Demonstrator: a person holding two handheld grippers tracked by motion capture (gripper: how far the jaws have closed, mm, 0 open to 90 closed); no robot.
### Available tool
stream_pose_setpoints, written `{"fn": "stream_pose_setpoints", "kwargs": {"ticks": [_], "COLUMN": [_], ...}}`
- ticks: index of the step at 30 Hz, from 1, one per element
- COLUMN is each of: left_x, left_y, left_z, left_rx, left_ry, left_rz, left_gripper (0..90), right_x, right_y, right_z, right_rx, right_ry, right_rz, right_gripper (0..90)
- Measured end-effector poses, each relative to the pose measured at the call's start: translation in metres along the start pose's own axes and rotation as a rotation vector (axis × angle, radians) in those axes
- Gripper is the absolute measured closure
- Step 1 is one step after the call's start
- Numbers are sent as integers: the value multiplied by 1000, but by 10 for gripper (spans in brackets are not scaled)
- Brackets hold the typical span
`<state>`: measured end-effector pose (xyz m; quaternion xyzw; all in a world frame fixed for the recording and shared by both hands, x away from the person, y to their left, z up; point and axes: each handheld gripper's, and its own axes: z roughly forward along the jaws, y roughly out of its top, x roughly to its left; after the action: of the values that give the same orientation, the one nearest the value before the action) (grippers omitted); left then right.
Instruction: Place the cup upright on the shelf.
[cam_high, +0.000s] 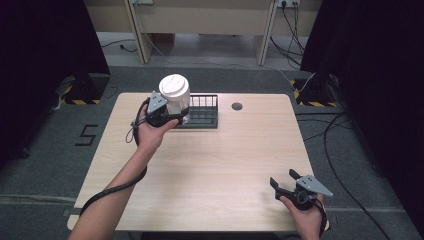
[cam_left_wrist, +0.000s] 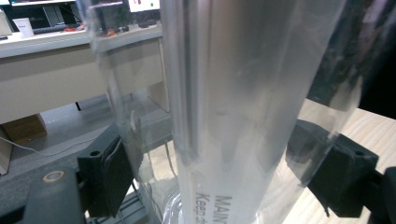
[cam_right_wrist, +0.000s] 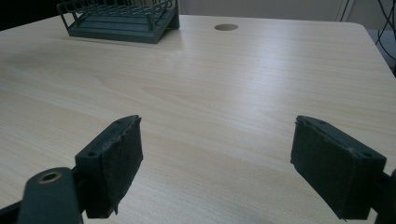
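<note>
In the high view my left gripper (cam_high: 167, 116) sits in the upper left part of the frame, over the far left area of the wooden table (cam_high: 225, 170), and it is clamped around a clear plastic container (cam_high: 176, 97) with a white lid (cam_high: 173, 86). The container stands roughly upright in my grasp, lid on top, and it is just at the left end of the dark wire rack (cam_high: 202, 111), which rests near the table's far edge; whether the container touches the rack I cannot tell. In the left gripper view the container (cam_left_wrist: 243, 107) rises through the middle of the frame, see-through with some grey lettering low on its wall, and my two black pads (cam_left_wrist: 109, 175) press against it from the lower left and the lower right. My right gripper (cam_high: 294, 186) is in the lower right of the high view, near the table's near right corner, well apart from the container, and it holds nothing. In the right gripper view its jaws stand wide apart at the bottom corners of the frame, bare wood between them, with the rack (cam_right_wrist: 119, 21) at the upper left and a round hole (cam_right_wrist: 226, 27) in the tabletop at the top centre.
</note>
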<state>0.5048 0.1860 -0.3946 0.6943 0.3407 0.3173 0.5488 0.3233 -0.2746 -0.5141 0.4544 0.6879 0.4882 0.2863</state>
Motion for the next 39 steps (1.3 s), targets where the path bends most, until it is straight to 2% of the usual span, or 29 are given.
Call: {"fn": "stream_pose_setpoints", "kwargs": {"ticks": [17,23,32,39], "left_x": [6,9,14,18], "left_y": [12,18,20,21], "left_z": [20,29,45,58], "left_rx": [3,0,21,38], "left_ry": [15,32,51,72], "left_rz": [-2,-12,-12,-27], "left_gripper": [179,179,179,179], "right_x": [0,0,0,0], "right_y": [0,0,0,0], "right_z": [0,0,0,0], "right_rx": [-2,-7,-6,-9], "right_ry": [-1,-3,2,-1], "right_rz": [1,-2,3,-9], "right_gripper": [173,172,172,172]}}
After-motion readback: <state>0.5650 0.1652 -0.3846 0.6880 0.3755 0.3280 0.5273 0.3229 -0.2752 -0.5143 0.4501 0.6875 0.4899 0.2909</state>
